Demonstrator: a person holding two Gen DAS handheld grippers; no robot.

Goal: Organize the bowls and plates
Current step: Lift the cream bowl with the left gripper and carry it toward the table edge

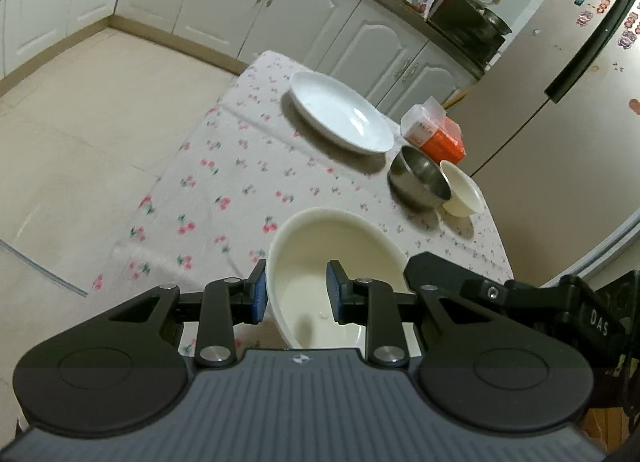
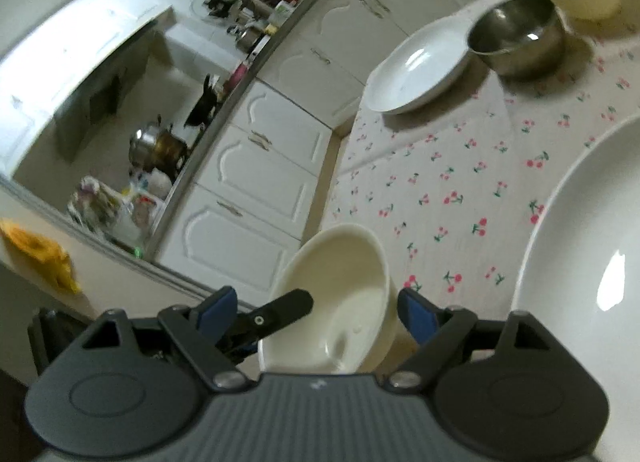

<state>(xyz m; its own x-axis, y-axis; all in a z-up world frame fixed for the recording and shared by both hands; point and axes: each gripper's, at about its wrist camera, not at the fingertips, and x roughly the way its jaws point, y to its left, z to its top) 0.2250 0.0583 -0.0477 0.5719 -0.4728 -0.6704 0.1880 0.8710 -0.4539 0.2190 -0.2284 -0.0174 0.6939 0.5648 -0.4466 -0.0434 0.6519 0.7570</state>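
My left gripper [image 1: 296,296] is shut on the near wall of a large cream bowl [image 1: 340,246], one blue pad outside the rim and one inside. The bowl hangs tilted over the near edge of the cherry-print table [image 1: 224,190]. In the right wrist view the same bowl [image 2: 340,286] sits between the fingers of my right gripper [image 2: 316,314], which stands open, its pads clear of the bowl. A black left finger [image 2: 284,308] reaches into the bowl. Further back are a white plate [image 1: 340,114], a steel bowl [image 1: 420,178] and a small cream bowl [image 1: 464,190].
A second large white plate [image 2: 580,262] lies close on the right in the right wrist view. An orange box [image 1: 436,134] stands behind the bowls. White cabinets [image 1: 280,10] and a cluttered counter run behind the table, with a fridge [image 1: 560,82] to the right. Bare floor [image 1: 80,134] lies left of the table.
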